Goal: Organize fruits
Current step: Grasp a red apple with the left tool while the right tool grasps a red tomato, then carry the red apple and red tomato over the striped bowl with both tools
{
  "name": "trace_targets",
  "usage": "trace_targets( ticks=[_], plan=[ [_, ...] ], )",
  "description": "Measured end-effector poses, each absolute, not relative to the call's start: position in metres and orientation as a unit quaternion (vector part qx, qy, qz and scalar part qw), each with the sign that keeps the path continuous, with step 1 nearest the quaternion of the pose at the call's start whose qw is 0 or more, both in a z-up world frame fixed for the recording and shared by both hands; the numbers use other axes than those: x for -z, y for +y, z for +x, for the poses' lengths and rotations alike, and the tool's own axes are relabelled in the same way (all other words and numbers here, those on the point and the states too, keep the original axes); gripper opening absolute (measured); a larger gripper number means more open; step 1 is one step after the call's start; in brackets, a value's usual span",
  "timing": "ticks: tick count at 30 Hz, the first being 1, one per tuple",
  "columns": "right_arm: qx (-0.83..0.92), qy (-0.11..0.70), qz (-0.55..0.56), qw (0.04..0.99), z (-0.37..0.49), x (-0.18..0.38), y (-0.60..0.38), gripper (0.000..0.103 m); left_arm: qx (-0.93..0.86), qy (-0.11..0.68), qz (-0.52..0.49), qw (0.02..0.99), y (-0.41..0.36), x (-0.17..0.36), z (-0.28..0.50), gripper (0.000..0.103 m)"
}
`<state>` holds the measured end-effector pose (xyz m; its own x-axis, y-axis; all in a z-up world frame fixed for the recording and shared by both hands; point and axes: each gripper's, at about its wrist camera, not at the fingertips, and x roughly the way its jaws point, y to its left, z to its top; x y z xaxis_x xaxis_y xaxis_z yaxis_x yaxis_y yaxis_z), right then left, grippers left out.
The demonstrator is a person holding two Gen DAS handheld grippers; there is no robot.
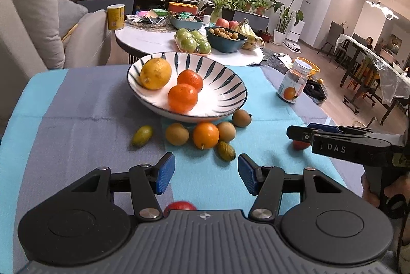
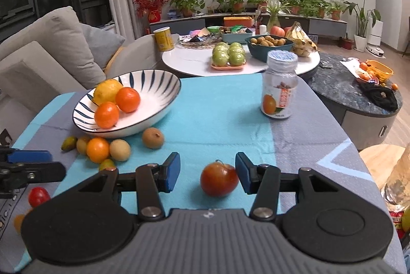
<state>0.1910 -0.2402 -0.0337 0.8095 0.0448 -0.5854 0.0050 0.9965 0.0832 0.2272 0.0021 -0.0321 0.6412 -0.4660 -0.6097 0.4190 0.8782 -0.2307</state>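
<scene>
A white bowl with dark leaf stripes (image 1: 225,84) (image 2: 159,84) holds a lemon (image 1: 155,73) and two oranges (image 1: 182,97). Loose fruit lies in front of it: an orange (image 1: 205,135), brown round fruits (image 1: 176,133) and small green ones (image 1: 226,151). My left gripper (image 1: 206,171) is open and empty, just short of this fruit; a small red fruit (image 1: 180,205) shows under it. My right gripper (image 2: 207,171) is open, with a red tomato (image 2: 219,179) between its fingers, against the right pad (image 2: 243,175). The right gripper also shows in the left wrist view (image 1: 297,132).
A clear jar with an orange label (image 2: 279,87) (image 1: 293,84) stands at the right of the blue and grey cloth (image 2: 217,104). Another red fruit (image 2: 38,195) lies at the left. A sofa (image 1: 30,25) is to the left, a round white table with more fruit (image 2: 194,61) behind.
</scene>
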Motion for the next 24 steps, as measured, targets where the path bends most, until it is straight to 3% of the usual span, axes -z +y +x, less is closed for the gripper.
trace_targets(
  ticks=[17, 24],
  plan=[
    [-0.015, 0.331, 0.061, 0.941, 0.176, 0.042, -0.237, 0.077, 0.206, 0.367, -0.06, 0.905, 0.042, 0.044, 0.198, 0.052],
    [-0.028, 0.329, 0.059, 0.942, 0.171, 0.037, -0.23, 0.077, 0.232, 0.385, -0.089, 0.889, 0.041, 0.055, 0.216, 0.029]
  ],
)
